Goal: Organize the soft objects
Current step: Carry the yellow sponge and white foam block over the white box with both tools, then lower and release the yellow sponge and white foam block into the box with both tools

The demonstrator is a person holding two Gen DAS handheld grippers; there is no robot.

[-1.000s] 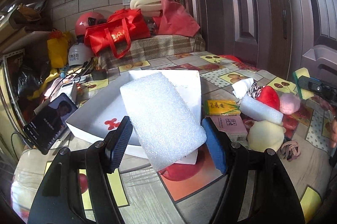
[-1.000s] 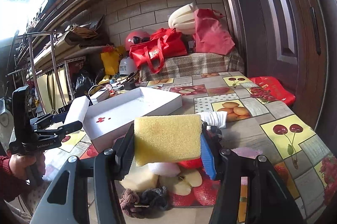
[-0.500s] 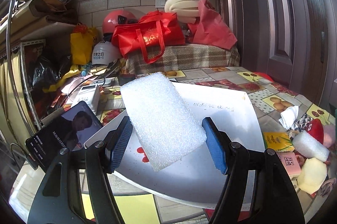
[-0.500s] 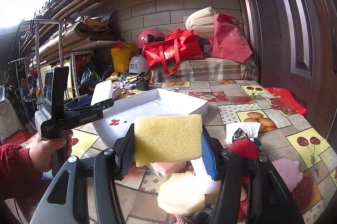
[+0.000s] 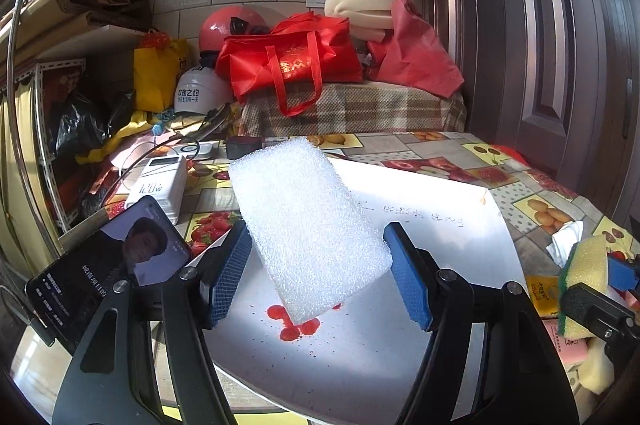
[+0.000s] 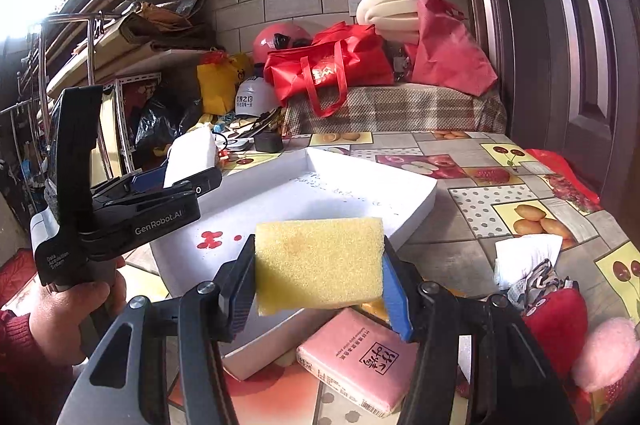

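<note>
Left gripper point(image 5: 316, 265): blue pads clamped on white foam block point(image 5: 308, 225), block tilted, far end raised, near corner hanging over white tray point(image 5: 460, 225). Same gripper seen side-on in right wrist view point(image 6: 188, 181), gripped by hand point(image 6: 76, 309) in red sleeve point(image 6: 16, 357), at left edge of tray, foam end point(image 6: 191, 155) poking out past the fingers.

Right gripper point(image 6: 320, 285): pads pinching yellow sponge point(image 6: 318, 263) on both short sides, sponge held level, above near rim of tray point(image 6: 416, 209). In left wrist view, sponge point(image 5: 586, 273) visible at right edge, green scouring face turned toward camera, just beside tray's right side.

Tray interior: bare white floor, red printed marks point(image 5: 294, 325), faint handwriting point(image 5: 416, 219).

On fruit-print tablecloth point(image 6: 516, 213), right of tray: pink packet point(image 6: 356, 365) under right gripper, partly beneath sponge; red plush point(image 6: 556, 321); pink fluffy ball point(image 6: 608, 353); crumpled white cloth point(image 6: 524, 255).

Phone point(image 5: 108, 273) mounted beside left gripper, screen lit.
</note>
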